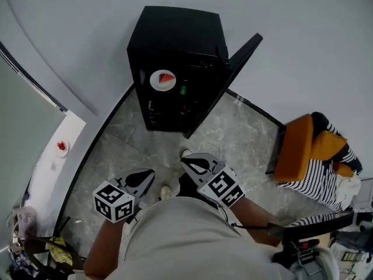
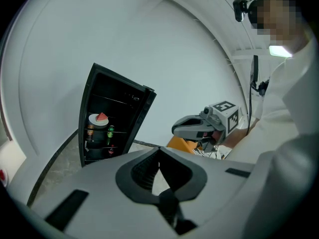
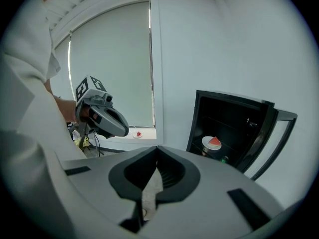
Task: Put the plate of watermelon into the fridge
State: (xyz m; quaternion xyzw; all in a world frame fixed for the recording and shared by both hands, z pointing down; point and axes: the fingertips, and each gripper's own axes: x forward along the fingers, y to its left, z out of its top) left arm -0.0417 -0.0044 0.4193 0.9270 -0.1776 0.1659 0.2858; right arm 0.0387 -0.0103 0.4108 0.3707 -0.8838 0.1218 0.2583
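The white plate with a watermelon slice [image 1: 163, 80] sits on an upper shelf inside the black fridge [image 1: 175, 39], whose door [image 1: 236, 63] stands open to the right. The left gripper view shows the plate [image 2: 98, 119] too, and so does the right gripper view, where the plate [image 3: 212, 143] is small. Both grippers hang close to the person's body, well short of the fridge. My left gripper [image 1: 149, 175] is shut with nothing in it. My right gripper [image 1: 186, 163] is also shut and empty.
Bottles and a green can [image 1: 183, 90] stand on the fridge shelves below the plate. A small dish with something red [image 1: 61, 147] rests on the white sill at the left. An orange chair with striped cloth [image 1: 309, 150] stands to the right. Clutter lies at the lower left.
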